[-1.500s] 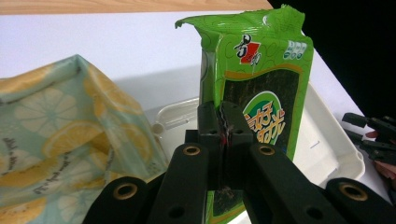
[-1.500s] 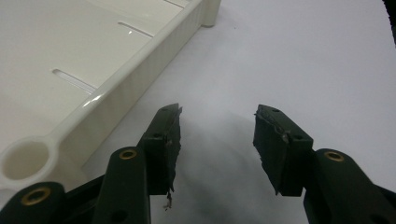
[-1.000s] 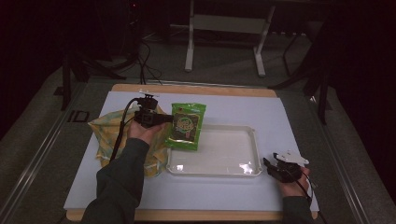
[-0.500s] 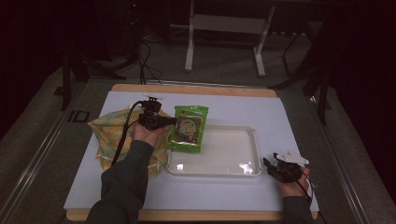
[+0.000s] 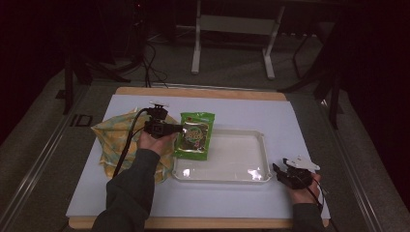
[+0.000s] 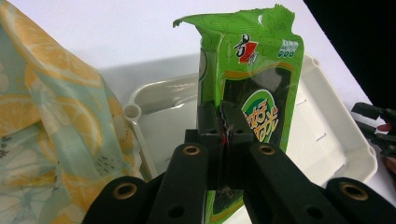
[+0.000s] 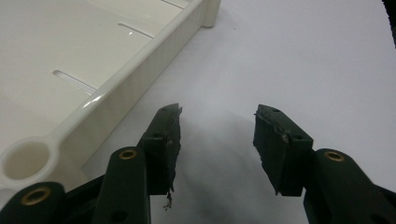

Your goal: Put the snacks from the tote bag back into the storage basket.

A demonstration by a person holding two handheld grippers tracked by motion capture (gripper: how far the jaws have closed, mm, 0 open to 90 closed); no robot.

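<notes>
looks to me like lab or recording studio, not home. i see dark blacked-out surroundings, lit white work table [image 5: 309, 125] with wooden edge, metal stand legs [image 5: 232, 43] behind it, cables [image 5: 150, 63] on grey carpet floor, floor rails [image 5: 43, 159] alongside table.

Dim overhead scene, bright close-ups

The high view is dark and murky: the room beyond the table [image 5: 309, 121] sinks into black, and glare spots shine on the white tray [image 5: 256, 174] near its front rim. Both gripper views are well lit from above, the white surface nearly washed out. Soft shadows lie under the jaws, whose nearest parts are slightly blurred.
</notes>
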